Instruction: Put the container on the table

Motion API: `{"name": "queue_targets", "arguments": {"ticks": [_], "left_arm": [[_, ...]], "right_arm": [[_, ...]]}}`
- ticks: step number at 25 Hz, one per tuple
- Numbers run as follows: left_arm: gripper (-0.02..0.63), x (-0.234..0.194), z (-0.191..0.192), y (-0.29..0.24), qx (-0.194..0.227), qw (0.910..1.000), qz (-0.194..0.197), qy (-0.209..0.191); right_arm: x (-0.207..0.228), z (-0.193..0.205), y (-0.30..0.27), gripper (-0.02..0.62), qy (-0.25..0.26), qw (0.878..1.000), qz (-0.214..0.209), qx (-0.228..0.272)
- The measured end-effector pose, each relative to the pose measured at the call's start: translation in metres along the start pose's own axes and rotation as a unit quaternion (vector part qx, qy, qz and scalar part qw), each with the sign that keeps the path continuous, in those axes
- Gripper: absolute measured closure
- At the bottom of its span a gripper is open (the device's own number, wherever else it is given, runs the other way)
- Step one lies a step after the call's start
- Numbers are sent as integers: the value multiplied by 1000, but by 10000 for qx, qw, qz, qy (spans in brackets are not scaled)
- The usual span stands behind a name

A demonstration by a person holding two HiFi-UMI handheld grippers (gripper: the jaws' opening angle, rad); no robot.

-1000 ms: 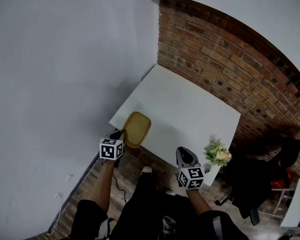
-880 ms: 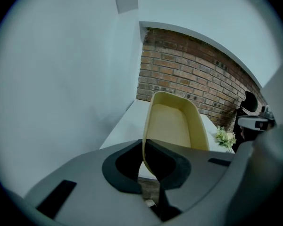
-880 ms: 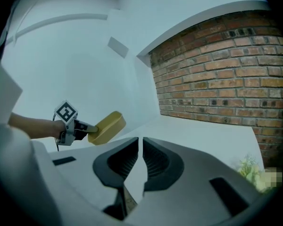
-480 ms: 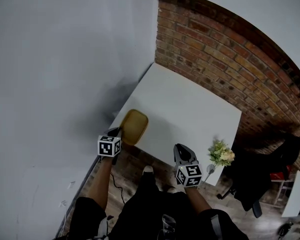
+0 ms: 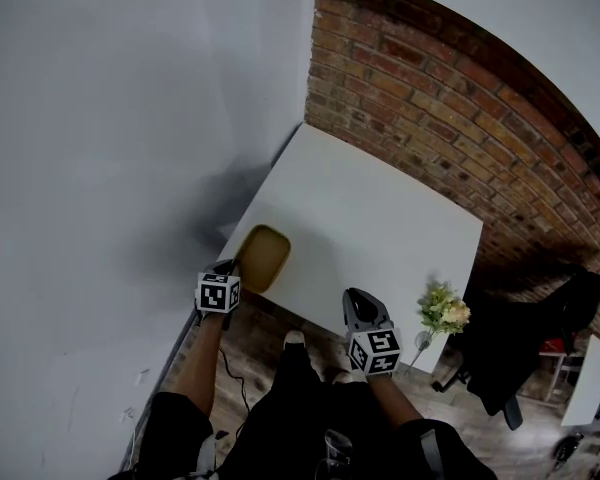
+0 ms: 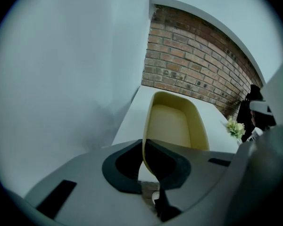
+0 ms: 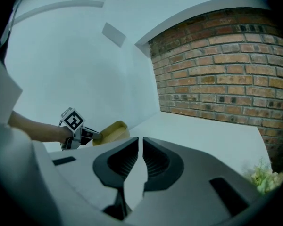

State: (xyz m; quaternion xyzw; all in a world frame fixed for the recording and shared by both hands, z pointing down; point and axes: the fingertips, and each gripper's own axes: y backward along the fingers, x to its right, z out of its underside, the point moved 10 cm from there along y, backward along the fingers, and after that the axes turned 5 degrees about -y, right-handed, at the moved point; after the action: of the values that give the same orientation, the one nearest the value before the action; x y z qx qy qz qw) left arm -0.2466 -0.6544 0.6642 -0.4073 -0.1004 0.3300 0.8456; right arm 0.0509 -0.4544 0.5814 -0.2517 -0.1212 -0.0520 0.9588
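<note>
Left to right. Your left tongs (image 6: 143, 157) are clamped on the near rim of the yellow container (image 6: 172, 126), one pad inside the wall and one outside. The container is an empty, open tub with rounded corners, held level and pointing away from you. From the head view it sits over the near left corner of the white counter (image 5: 380, 218). Its gripped end reaches the counter edge or hangs just past it, with wood floor (image 5: 250, 343) below.

Progress, as a judgement: carry done, container is at the counter, placement nearly finished. I can't tell whether its base is touching the surface or hanging just above it, as no view shows the underside. Left to do: settle it down flat if it isn't, preferably a bit further in from the corner, then open the left tongs and back off. Not released yet, so the task isn't complete.

Your right tongs (image 7: 140, 145) are drawn together with only a sliver between the ribbed pads and nothing in them. They hang near the counter's front edge, well apart from the container and playing no part. Further right, a small bunch of pale flowers (image 5: 443, 308) stands at the near right corner of the counter.

Writing: none readable. The container is plain with no label or brand, and the counter is bare. Each marker cube (image 5: 218, 294) carries only black-and-white square patterns, no letters.
</note>
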Motion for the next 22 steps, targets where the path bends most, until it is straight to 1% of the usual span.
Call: {"name": "queue_targets", "arguments": {"ticks": [5, 14, 22], "left_arm": [[578, -11, 6, -19, -165, 9997, 87, 176], [578, -24, 12, -42, -395, 9990, 75, 198], [578, -32, 15, -51, -554, 9983, -9, 197]], "right_arm": [[2, -3, -10, 571, -6, 9999, 32, -102], [7, 1, -25, 571, 8, 9995, 73, -304], [9, 1, -33, 571, -42, 9991, 98, -409]]}}
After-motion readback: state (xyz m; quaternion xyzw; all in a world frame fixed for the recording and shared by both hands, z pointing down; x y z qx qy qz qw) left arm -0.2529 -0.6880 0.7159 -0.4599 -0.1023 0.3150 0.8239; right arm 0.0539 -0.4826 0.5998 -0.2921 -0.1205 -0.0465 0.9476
